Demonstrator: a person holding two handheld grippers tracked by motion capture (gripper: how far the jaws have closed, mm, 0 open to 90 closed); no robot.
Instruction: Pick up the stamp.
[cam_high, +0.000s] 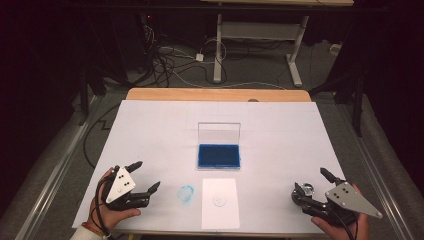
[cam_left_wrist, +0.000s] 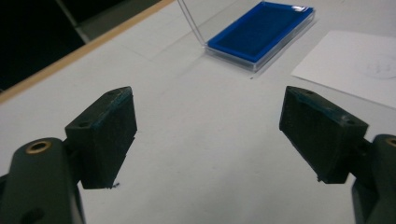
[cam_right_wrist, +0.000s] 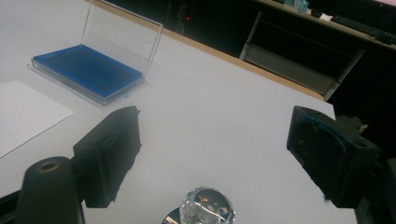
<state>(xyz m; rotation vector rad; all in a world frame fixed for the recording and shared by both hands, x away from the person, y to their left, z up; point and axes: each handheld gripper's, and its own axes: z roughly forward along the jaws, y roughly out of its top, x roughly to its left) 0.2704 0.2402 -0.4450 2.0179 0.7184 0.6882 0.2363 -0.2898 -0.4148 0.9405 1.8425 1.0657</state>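
Both the left gripper (cam_high: 145, 176) and the right gripper (cam_high: 312, 184) are resting with jaws spread and empty, the stamp (cam_high: 305, 190) standing ungrasped, leaving inking and stamping the paper (cam_high: 220, 202) undone.

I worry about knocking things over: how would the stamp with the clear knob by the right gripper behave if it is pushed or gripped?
The stamp stands upright, so a sideways push may well tip it. Its clear faceted knob looks hard and glossy, probably slippery between the fingers. Tipped onto its side, the round body seems likely to roll.
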